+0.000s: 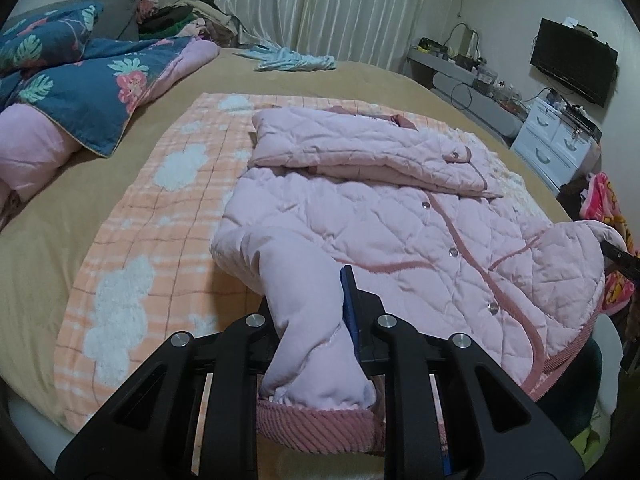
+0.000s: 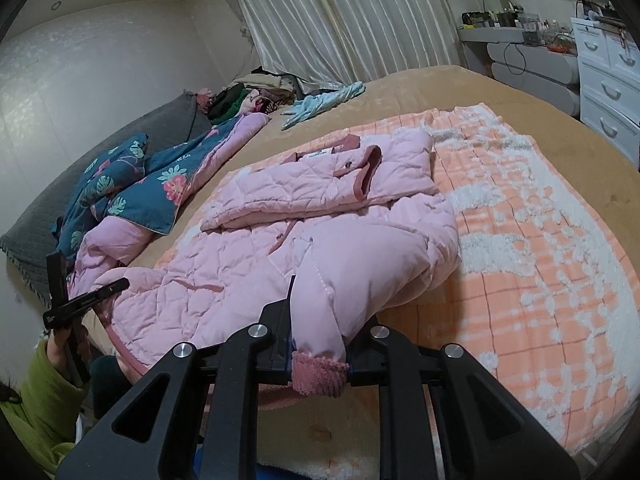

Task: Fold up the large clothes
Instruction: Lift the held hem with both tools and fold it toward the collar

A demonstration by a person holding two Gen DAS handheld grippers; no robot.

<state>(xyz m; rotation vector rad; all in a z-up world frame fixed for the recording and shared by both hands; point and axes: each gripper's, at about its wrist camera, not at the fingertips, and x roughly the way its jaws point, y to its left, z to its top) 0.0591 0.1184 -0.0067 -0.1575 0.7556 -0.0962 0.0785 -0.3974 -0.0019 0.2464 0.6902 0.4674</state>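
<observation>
A: Where is the pink quilted jacket (image 1: 400, 216) lying?

B: On the orange-and-white checked blanket (image 1: 132, 264), which is spread over the tan bed (image 1: 36, 248). Its upper part is folded, one sleeve laid across the chest. The lower corners are lifted off the blanket.

A: And the jaws?

B: The left gripper (image 1: 320, 320) is clenched on the jacket's near hem corner, pink fabric bunched between the black fingers with the ribbed corduroy trim hanging below. The right gripper (image 2: 320, 336) is clamped on the other hem corner, its ribbed trim poking out under the jaws. In the left wrist view the right gripper's tip shows at 3 o'clock, at the jacket's far hem corner; in the right wrist view the left gripper sits at 9 o'clock, held by a hand in a green sleeve (image 2: 40, 400).

A: What room is there around it?

B: In the left wrist view, bare blanket runs from 8 to 11 o'clock of the jacket, then tan bed beyond it. A blue floral quilt (image 1: 80, 76) is heaped at 10 o'clock, well apart. A light blue garment (image 1: 296, 60) lies at 12 o'clock, near the curtain (image 1: 320, 4). In the right wrist view, open blanket stretches from 1 to 4 o'clock, and white drawers (image 2: 608, 76) stand past the bed's edge at 2 o'clock.
</observation>
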